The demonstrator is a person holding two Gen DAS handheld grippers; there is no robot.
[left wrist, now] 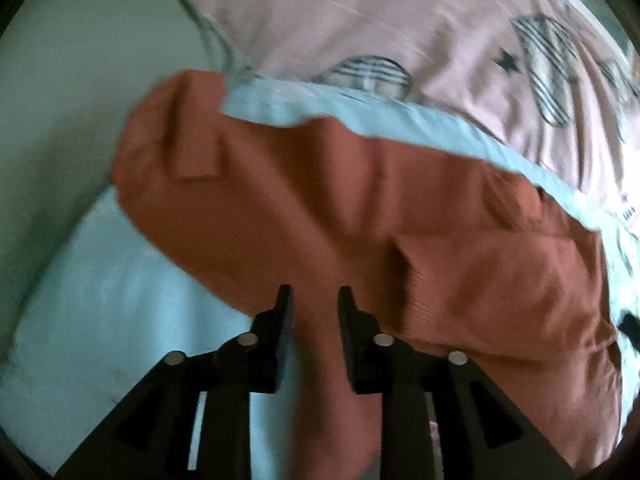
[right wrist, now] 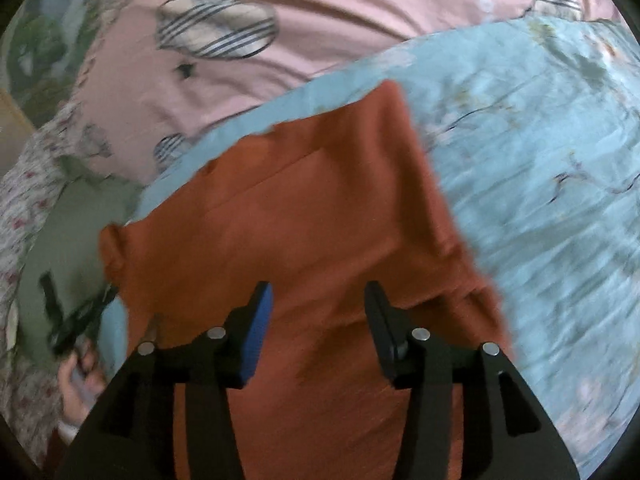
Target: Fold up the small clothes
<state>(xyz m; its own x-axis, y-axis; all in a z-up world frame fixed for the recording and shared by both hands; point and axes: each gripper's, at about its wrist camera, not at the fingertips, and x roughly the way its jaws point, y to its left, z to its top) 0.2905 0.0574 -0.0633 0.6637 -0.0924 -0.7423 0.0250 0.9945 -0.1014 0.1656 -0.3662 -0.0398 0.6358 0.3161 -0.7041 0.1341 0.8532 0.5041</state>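
Rust-orange garment (left wrist: pixel 360 208) is lying bunched on a light blue floral sheet (left wrist: pixel 100 320), filling the middle of the left wrist view from about 9 o'clock across to 4 o'clock. Left gripper (left wrist: pixel 314 300) is sitting at 6 o'clock with its fingers (left wrist: pixel 285 320) set a narrow gap apart; orange cloth is running down between them, but blur makes it hard to say if they are pinching it, so I cannot tell its state. In the right wrist view the same garment (right wrist: pixel 320 220) is spreading flatter, one corner reaching up toward 12 o'clock and a small tab poking out at 9 o'clock. Right gripper (right wrist: pixel 318 300) is hovering at 6 o'clock with jaws spread wide, blue pad (right wrist: pixel 258 332) showing on one finger, nothing held. Pink bedcover with striped patches (right wrist: pixel 280 60) is lying at 11 to 12 o'clock, blue sheet (right wrist: pixel 540 200) at 3 o'clock. A hand (right wrist: pixel 78 380) with a dark tool, probably the other gripper, is showing at 8 o'clock.
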